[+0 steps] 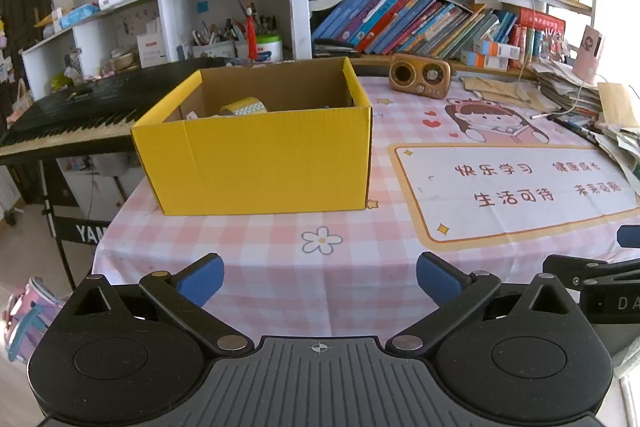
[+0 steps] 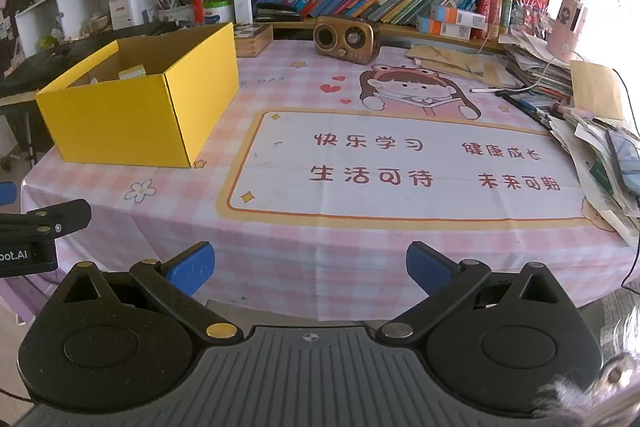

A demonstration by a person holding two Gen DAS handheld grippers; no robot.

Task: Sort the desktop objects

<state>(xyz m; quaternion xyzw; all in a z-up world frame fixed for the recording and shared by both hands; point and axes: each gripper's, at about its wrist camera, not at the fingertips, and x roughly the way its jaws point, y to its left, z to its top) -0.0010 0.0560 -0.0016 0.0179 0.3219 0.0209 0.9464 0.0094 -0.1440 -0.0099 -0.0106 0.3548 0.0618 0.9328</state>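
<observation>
While both grippers hang at the near table (image 2: 360,239) edge, left (image 1: 320,277) and right (image 2: 310,267) fingers spread wide and empty, the box (image 1: 256,155) at far left already holds tape (image 1: 244,105). Next, I judge, comes choosing a pen (image 2: 520,103) at far right.

My left gripper (image 1: 320,281) hangs tilted downward, blue pads spread wide, nothing between them; my right gripper (image 2: 310,271) beside it, equally wide, equally empty.
</observation>
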